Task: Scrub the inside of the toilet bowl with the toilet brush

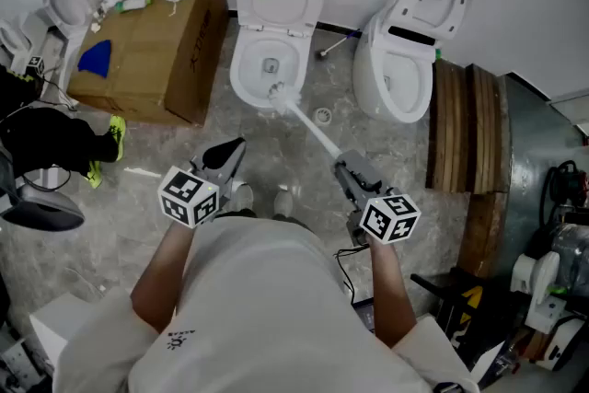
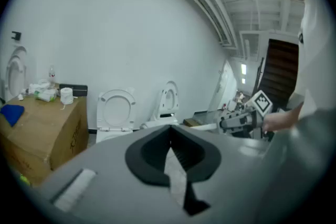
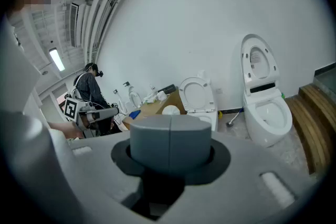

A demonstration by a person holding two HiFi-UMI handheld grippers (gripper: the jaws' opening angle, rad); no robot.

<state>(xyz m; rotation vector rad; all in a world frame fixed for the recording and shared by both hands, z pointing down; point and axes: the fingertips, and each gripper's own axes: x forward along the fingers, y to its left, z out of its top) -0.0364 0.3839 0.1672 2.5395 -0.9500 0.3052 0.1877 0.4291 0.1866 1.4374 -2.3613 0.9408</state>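
Right gripper (image 1: 344, 168) clamped on the long white plastic toilet brush (image 1: 308, 126); its bristle head lies ahead of the jaws, at the near edge of the white ceramic toilet bowl (image 1: 241, 69). Left gripper (image 1: 235, 150), alongside, is closed and empty. Recommended: push the head deeper and sweep the wall under steady pressure.

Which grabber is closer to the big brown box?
Left. The left gripper hangs just beyond the cardboard box's near corner. The right gripper, holding the toilet brush, is much farther off on the other side.
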